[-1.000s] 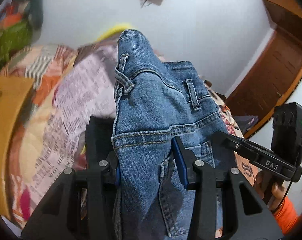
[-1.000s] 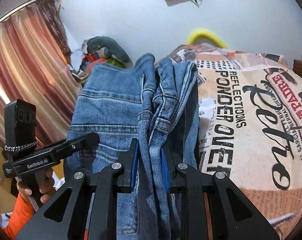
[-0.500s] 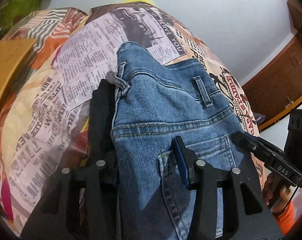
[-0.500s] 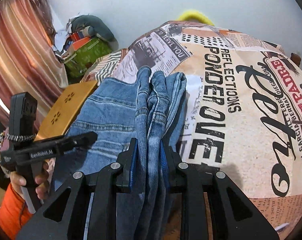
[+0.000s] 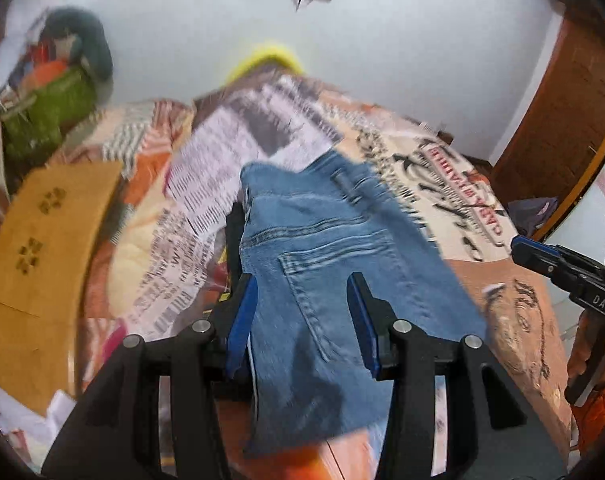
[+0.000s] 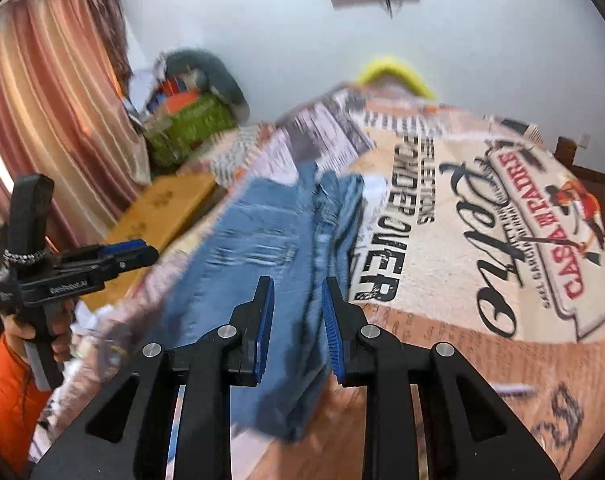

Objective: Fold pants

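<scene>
Bedspread (image 5: 482, 208) with big newspaper-style print fills the room, and the jeans (image 5: 322, 264) lie on it right ahead of both tools. Left gripper (image 5: 302, 320) and right gripper (image 6: 296, 328) look parted, denim between the pads, apparently unpinched though it's blurry.

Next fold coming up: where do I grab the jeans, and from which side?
Probably the near end of the jeans, at both corners, coming in from the near side, low over the bed. They lie lengthwise, with the waistband far away and that end facing you. The frames are blurred, so confirm first.
</scene>
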The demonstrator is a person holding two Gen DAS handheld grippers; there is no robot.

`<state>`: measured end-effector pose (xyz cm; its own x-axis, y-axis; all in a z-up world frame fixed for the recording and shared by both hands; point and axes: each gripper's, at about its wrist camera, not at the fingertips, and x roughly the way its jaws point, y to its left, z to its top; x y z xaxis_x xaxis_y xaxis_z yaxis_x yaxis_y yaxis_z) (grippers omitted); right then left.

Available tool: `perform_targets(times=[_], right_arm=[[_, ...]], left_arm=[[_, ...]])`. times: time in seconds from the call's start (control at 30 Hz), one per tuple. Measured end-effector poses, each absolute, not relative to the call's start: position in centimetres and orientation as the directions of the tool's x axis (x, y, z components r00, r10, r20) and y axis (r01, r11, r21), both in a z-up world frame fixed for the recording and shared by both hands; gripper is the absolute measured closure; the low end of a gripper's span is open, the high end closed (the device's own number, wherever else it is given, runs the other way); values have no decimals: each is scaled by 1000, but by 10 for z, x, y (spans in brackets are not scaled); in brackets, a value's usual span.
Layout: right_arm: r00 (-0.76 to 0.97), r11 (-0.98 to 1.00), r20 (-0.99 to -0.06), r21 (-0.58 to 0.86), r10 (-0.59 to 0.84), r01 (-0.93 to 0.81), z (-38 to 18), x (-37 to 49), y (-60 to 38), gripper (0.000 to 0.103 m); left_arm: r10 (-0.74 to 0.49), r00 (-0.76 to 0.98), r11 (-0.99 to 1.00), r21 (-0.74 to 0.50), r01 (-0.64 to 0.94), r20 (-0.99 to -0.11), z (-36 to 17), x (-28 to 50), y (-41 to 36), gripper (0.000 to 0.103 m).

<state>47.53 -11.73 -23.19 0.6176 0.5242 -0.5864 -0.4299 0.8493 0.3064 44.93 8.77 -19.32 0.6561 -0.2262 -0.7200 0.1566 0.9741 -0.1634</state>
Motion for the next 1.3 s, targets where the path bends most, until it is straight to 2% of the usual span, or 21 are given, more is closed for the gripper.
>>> perform_targets(times=[0.27, 0.4, 0.6, 0.67, 0.73, 0.77, 0.8, 0.93, 1.0, 1.1, 1.3], right_arm=[[709, 813, -397, 287, 583, -507, -154, 373, -132, 81], [733, 789, -292, 265, 614, -555, -121, 319, -135, 81], [751, 768, -170, 208, 638, -606, -88, 248, -136, 81], [755, 766, -140, 181, 641, -617, -81, 226, -135, 80], [767, 775, -121, 156, 630, -612, -79, 210, -134, 66], [776, 781, -103, 144, 622, -608, -79, 202, -134, 50], [783, 787, -87, 134, 615, -603, -79, 195, -134, 40], [804, 807, -75, 106, 590, -581, -82, 181, -131, 34], [808, 810, -74, 112, 584, -575, -85, 179, -131, 24], [829, 831, -73, 107, 554, -546, -87, 174, -132, 17], [855, 858, -91, 120, 510, -499, -88, 177, -136, 1]], left_arm=[[-210, 809, 976, -67, 208, -549, -101, 333, 56, 58], [-212, 874, 975, -33, 220, -436, -60, 265, 40, 58], [-221, 929, 974, -24, 224, -296, -25, 184, 27, 57], [-218, 940, 975, -28, 219, -262, -20, 166, 24, 54], [-208, 951, 978, -43, 204, -230, -15, 147, 22, 47], [-211, 953, 978, -49, 205, -217, -14, 140, 21, 41], [-208, 957, 978, -52, 202, -202, -14, 133, 20, 37], [-181, 968, 983, -30, 179, -174, -15, 114, 13, 34], [-180, 969, 984, -27, 178, -167, -15, 107, 11, 30], [-171, 972, 985, -28, 169, -160, -17, 103, 12, 21], [-145, 978, 989, -18, 144, -153, -21, 95, 11, 14]])
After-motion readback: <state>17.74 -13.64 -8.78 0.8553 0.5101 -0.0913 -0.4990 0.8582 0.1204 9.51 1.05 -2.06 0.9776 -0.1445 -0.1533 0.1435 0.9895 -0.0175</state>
